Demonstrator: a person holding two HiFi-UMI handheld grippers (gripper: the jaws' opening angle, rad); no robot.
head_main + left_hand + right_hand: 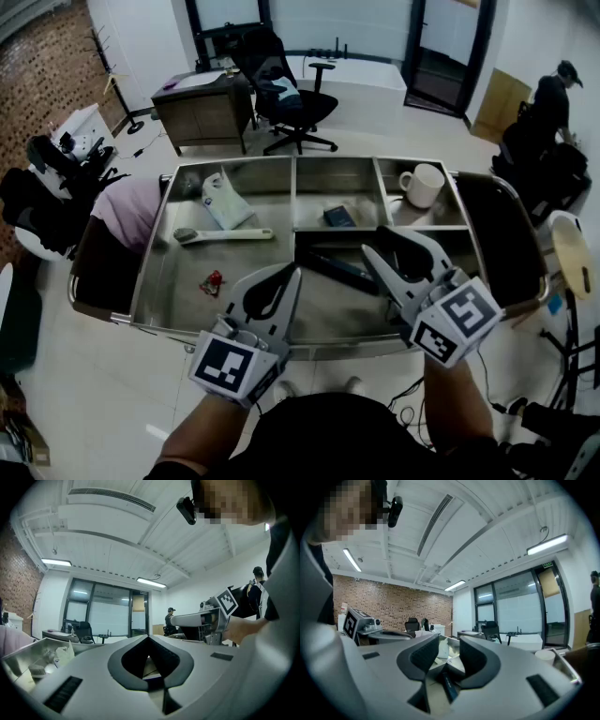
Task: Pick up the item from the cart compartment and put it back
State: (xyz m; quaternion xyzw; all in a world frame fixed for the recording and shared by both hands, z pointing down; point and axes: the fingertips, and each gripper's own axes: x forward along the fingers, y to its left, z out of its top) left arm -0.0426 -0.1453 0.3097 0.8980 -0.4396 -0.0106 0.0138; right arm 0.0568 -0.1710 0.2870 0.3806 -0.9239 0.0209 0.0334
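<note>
Likely target: dark slim bar (337,271), flat on the floor of the near middle compartment of the steel cart (155,262); identity unclear, blue-black casing. Long axis slants from far-left to near-right as seen from the head view. Right claw (372,241) hangs just above its near-right end, held level and aimed far-left, so the bar runs roughly along the line the claw points. In the right gripper view the bar (447,686) shows low down in the gap, under the pads and touching neither. Right claw (449,644) is partly spread and pinches nothing. It is clearly the nearer one; my read is that it needs to tip down and drop to straddle the bar across its narrow width. Left claw (292,272) sits over the cart's near edge, left of the bar and apart from it; in its own view the left claw (149,638) has tips pressed together with nothing between. Farther off: small dark box (339,217) in the far middle compartment, white mug (422,185) in the far right one
</note>
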